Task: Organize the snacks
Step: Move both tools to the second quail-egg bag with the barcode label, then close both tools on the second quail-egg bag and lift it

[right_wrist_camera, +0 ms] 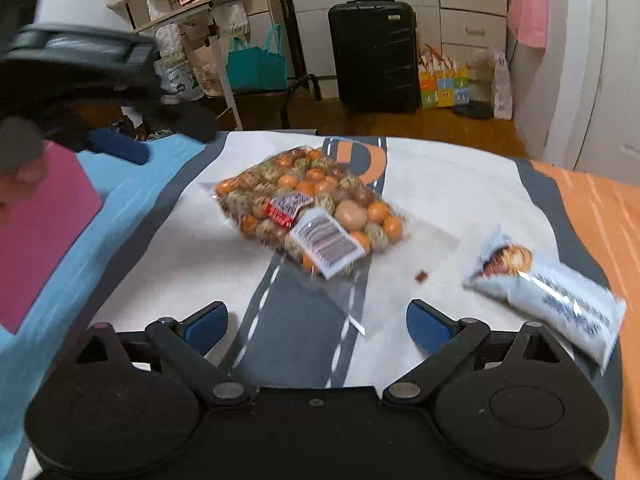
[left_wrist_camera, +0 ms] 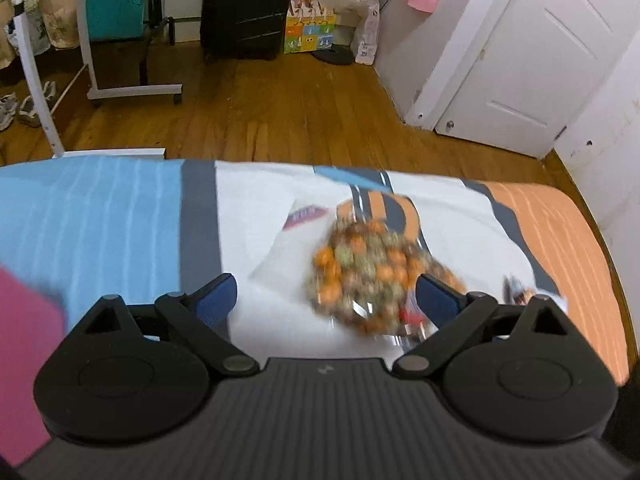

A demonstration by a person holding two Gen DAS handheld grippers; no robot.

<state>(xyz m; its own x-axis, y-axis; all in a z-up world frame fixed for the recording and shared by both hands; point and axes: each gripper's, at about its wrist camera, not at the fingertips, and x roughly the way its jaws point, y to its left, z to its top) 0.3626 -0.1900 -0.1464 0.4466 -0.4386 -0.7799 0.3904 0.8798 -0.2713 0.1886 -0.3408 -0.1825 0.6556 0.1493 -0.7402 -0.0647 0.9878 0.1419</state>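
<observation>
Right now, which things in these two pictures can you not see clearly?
- Candy bag, left wrist view: motion blur; label unreadable.
- Pale blue snack packet, right wrist view: print smeared; in left view mostly hidden behind the gripper.
- Pink box: cut off by the left edge.

Bag of wrapped sweets [right_wrist_camera: 308, 208] lies mid-bed on the road-print sheet [right_wrist_camera: 440, 200], snack packet [right_wrist_camera: 548, 292] to its right w/ a crumb [right_wrist_camera: 421, 277] between, flat box [right_wrist_camera: 44, 232] far left, suitcase [right_wrist_camera: 374, 56] behind on floor.
</observation>
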